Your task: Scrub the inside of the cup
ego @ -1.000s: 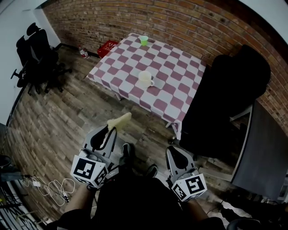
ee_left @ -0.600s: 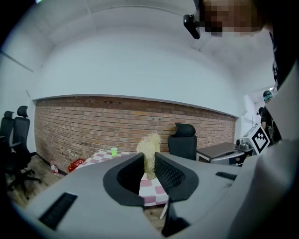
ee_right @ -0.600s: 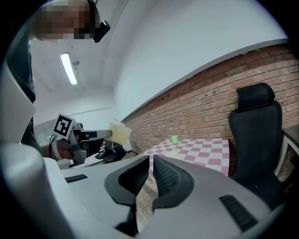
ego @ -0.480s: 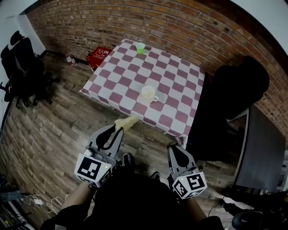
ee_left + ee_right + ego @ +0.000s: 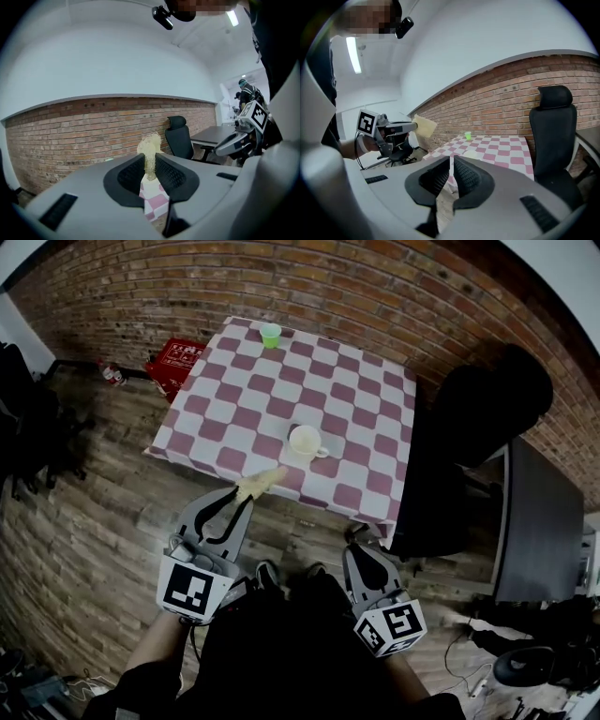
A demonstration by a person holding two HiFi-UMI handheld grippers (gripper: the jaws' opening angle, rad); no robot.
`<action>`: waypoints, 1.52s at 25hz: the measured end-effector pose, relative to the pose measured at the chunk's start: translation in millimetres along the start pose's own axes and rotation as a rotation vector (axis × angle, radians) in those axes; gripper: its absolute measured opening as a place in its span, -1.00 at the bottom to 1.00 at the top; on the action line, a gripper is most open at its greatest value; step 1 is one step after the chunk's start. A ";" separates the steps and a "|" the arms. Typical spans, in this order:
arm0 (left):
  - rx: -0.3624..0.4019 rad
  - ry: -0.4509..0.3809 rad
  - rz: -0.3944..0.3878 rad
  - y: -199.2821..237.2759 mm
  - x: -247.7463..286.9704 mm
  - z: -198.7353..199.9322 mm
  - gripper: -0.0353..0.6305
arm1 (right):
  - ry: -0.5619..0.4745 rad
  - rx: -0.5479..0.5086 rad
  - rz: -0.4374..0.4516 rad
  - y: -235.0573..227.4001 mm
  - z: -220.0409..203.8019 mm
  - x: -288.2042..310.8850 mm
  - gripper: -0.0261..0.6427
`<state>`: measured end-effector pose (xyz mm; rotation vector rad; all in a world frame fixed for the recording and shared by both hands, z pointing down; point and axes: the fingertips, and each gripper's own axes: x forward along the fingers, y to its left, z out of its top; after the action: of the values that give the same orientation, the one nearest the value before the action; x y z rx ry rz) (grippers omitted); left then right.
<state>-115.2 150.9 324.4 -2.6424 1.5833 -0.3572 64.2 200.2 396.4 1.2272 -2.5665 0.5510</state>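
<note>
cream cup (image 5: pixel 306 441), yellow sponge (image 5: pixel 260 485), red-white checked tablecloth (image 5: pixel 253 399)

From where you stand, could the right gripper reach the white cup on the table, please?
Probably not yet: the right gripper is shut over the floor, short of the table, and the white cup sits in from its edge. Nothing blocks the way.

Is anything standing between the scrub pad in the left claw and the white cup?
Nothing visible does: only bare checkered tablecloth lies between the scrub pad and the white cup. The green cup stands far behind it.
</note>
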 end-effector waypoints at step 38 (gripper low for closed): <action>0.523 0.585 -0.458 10.7 261.0 -142.8 -0.68 | 0.442 -0.237 0.127 -158.3 -44.8 269.3 -0.42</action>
<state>-37.4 -70.5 507.5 -2.5390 0.7462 -1.4430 24.8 -58.1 573.4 0.7673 -2.2616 0.4644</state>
